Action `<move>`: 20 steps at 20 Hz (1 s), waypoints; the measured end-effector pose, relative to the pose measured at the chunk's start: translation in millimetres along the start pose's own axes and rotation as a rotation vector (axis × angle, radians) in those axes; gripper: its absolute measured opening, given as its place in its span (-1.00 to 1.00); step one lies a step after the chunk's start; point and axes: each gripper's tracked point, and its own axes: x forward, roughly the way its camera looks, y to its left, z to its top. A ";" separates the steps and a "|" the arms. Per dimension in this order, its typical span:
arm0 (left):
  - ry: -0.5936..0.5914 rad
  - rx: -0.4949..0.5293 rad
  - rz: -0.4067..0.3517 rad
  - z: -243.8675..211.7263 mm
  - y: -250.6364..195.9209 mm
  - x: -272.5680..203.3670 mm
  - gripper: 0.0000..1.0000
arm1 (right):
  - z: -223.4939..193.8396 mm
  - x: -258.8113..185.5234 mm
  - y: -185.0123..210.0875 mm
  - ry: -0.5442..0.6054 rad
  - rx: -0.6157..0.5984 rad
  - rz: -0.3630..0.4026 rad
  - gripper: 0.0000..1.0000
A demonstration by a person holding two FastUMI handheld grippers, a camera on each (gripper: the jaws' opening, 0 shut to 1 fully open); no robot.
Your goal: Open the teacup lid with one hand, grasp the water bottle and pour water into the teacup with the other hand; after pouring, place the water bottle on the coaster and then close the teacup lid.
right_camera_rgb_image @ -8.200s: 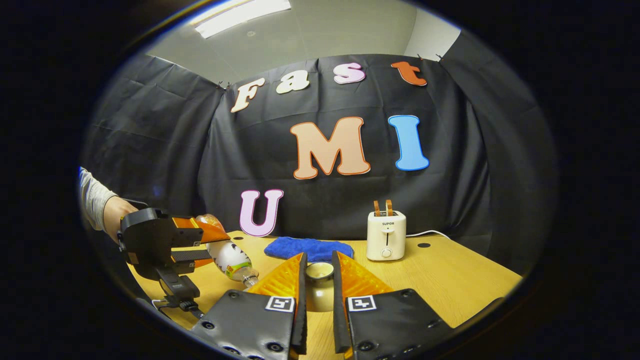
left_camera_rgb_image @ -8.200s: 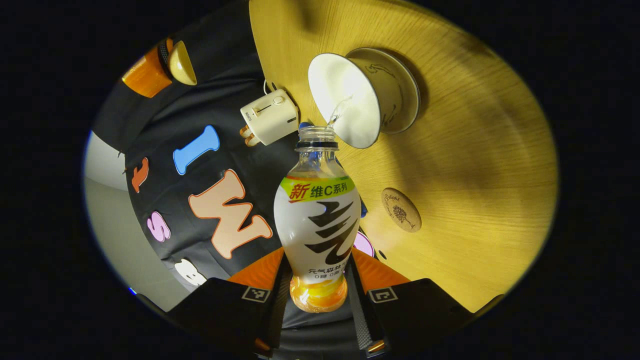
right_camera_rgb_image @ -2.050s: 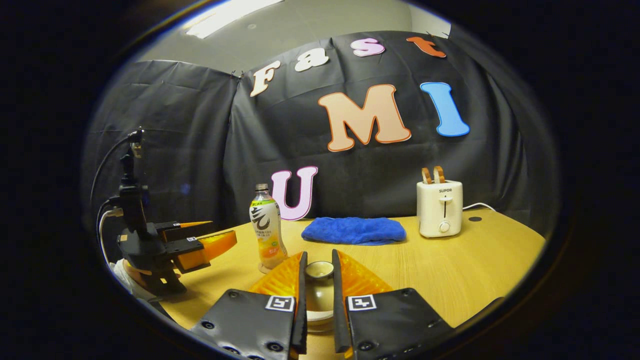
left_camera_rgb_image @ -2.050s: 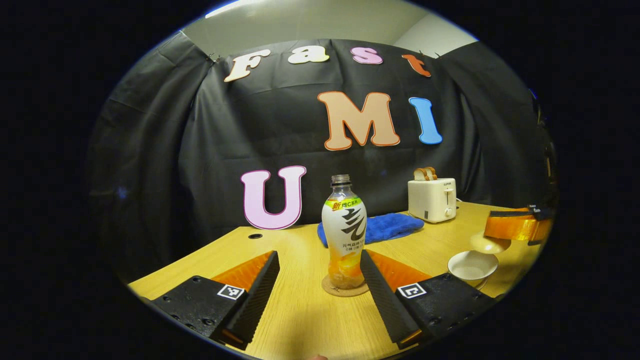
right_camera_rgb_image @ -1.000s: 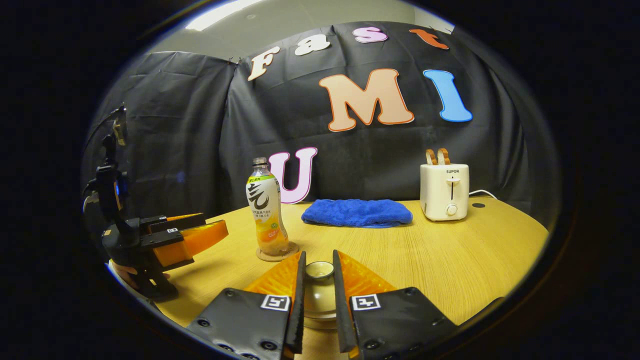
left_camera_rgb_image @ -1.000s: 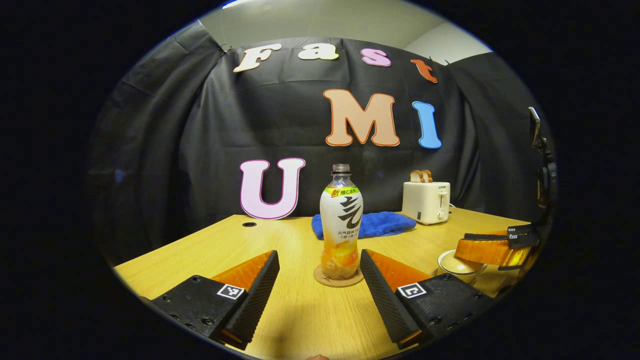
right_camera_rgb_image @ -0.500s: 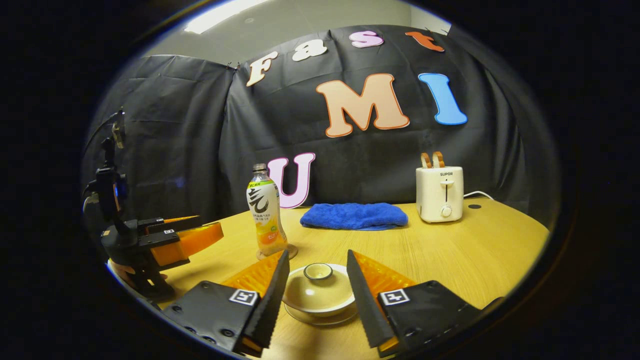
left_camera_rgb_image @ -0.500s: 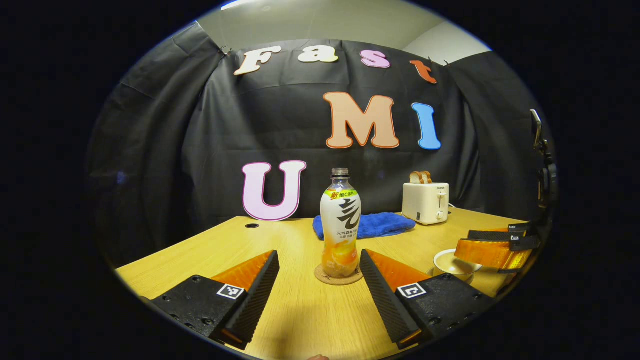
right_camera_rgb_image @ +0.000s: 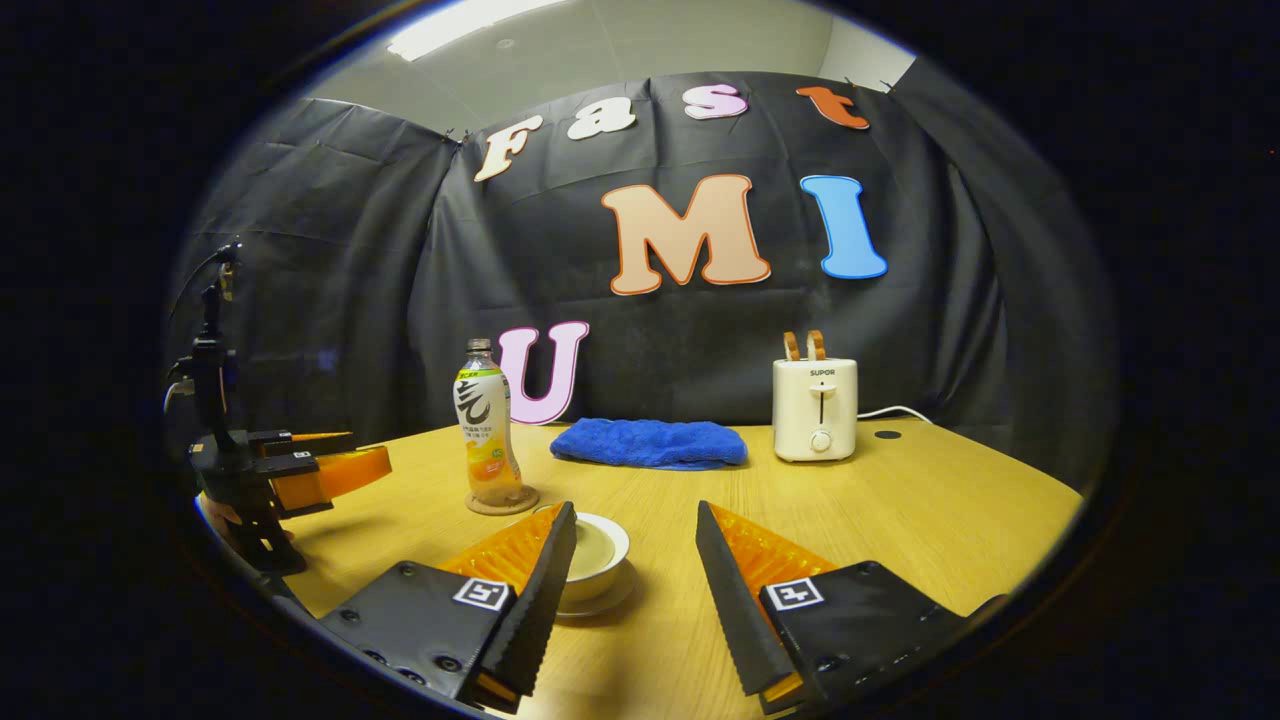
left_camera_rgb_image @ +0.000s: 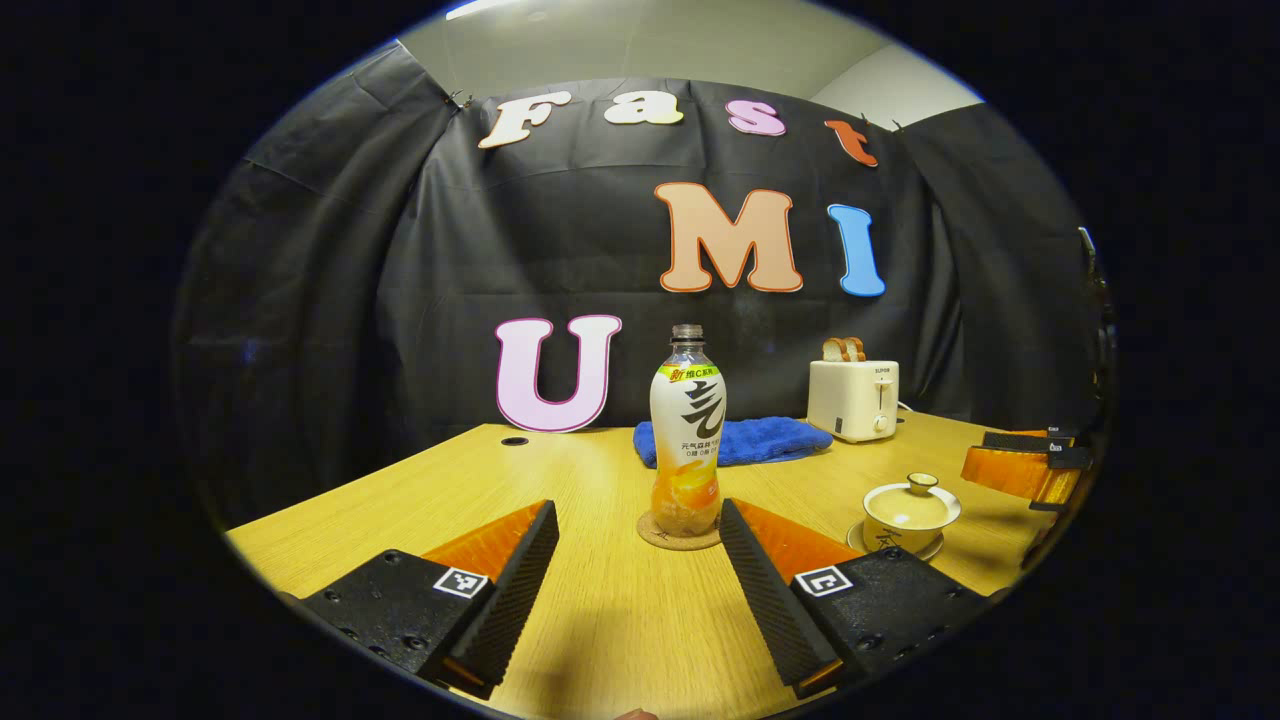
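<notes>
The water bottle (left_camera_rgb_image: 687, 430), white and orange with no cap, stands upright on the round cork coaster (left_camera_rgb_image: 680, 532). My left gripper (left_camera_rgb_image: 637, 514) is open just in front of it, touching nothing. The cream teacup (left_camera_rgb_image: 910, 505) sits on its saucer to the right with the lid (left_camera_rgb_image: 920, 483) on it. In the right gripper view my right gripper (right_camera_rgb_image: 635, 512) is open, and the lidded teacup (right_camera_rgb_image: 595, 550) lies partly behind its left finger, apart from both. Farther left stand the bottle (right_camera_rgb_image: 483, 430) and the left gripper (right_camera_rgb_image: 320, 470). The right gripper (left_camera_rgb_image: 1020, 468) also shows at the far right of the left gripper view.
A blue cloth (right_camera_rgb_image: 650, 442) lies folded at the back of the wooden table (right_camera_rgb_image: 900, 510). A white toaster (right_camera_rgb_image: 815, 408) with two slices of bread stands to its right, its cord trailing off. A hand (right_camera_rgb_image: 225, 520) holds the left gripper near the table's left edge.
My right gripper set the lid on the teacup, opened, let it go and drew back to the right. The left gripper, open, eased back from the bottle.
</notes>
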 end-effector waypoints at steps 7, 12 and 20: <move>-0.024 0.022 0.001 3.3 4.9 -11.3 0.90 | 4.1 -13.7 -8.2 -0.022 -0.010 -0.011 0.55; -0.025 0.018 0.008 1.9 5.3 -11.4 0.89 | 6.9 -16.5 -7.1 -0.043 -0.022 -0.019 0.56; -0.031 0.011 0.019 2.8 7.6 -12.7 0.90 | 8.1 -18.0 -7.8 -0.053 -0.022 -0.029 0.53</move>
